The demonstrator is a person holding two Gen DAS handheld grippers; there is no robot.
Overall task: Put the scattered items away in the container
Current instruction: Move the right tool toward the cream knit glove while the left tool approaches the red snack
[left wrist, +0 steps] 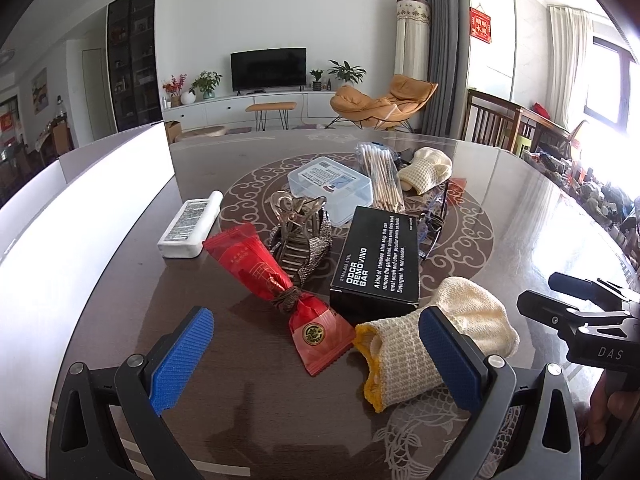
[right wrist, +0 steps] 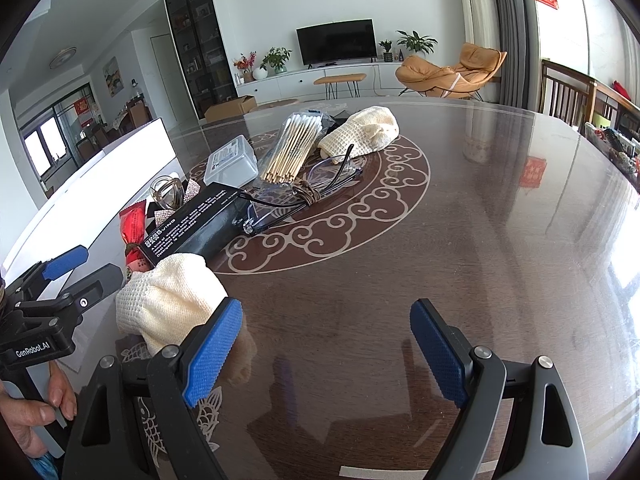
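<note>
Left gripper (left wrist: 316, 360) fingers are standing wide open over the red packet (left wrist: 280, 284) and cream mitt (left wrist: 432, 344). Right gripper (right wrist: 324, 356) fingers are gaping over bare table (right wrist: 480, 220). White container (left wrist: 80, 240) is sitting at table's left edge.

Cream knitted glove (left wrist: 436, 340) lying flat, black box (left wrist: 376, 256) just behind

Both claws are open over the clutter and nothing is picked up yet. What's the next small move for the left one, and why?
Probably ease the left claw forward and close on the red candy wrapper. It lies between the open fingers, nearest of the loose items, with the white container just to its left. The right blue pad overlaps the knitted glove, so keep centred to avoid snagging it.
</note>
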